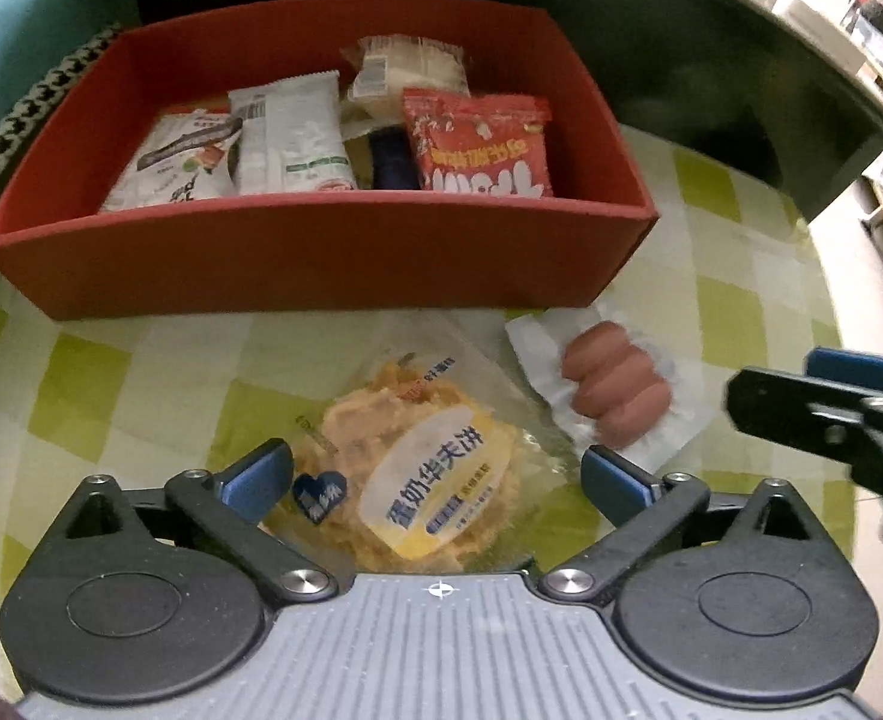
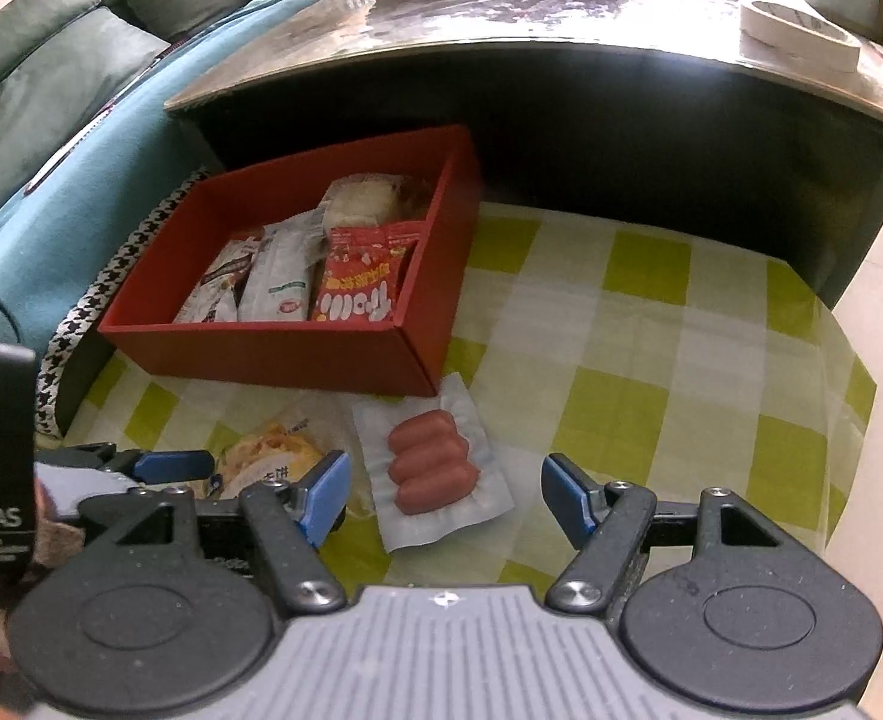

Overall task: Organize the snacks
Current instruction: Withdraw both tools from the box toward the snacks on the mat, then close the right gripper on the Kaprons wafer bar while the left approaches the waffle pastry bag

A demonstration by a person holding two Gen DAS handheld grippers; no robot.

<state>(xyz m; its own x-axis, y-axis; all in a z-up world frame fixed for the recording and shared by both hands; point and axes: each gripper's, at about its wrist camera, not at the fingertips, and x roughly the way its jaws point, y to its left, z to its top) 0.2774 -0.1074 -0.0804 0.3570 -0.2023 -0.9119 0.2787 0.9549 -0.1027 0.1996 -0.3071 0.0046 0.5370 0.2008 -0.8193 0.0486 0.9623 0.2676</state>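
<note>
Both claws spread wide over packets in front of the red box.

The left gripper gapes, its fingers flanking the waffle packet, whose near edge is hidden by the claw body. The right gripper also stands open, the sausage pack just ahead between its fingers. Beyond lies the red box on the checked cloth; the snacks inside overlap, a dark one mostly hidden.

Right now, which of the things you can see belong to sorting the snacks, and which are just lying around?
Part of the job:
red box with packets already inside
waffle packet, between the open left tool
sausage pack, ahead of the open right tool

Just lying about:
checked cloth
sofa cushions
white tape roll
</note>
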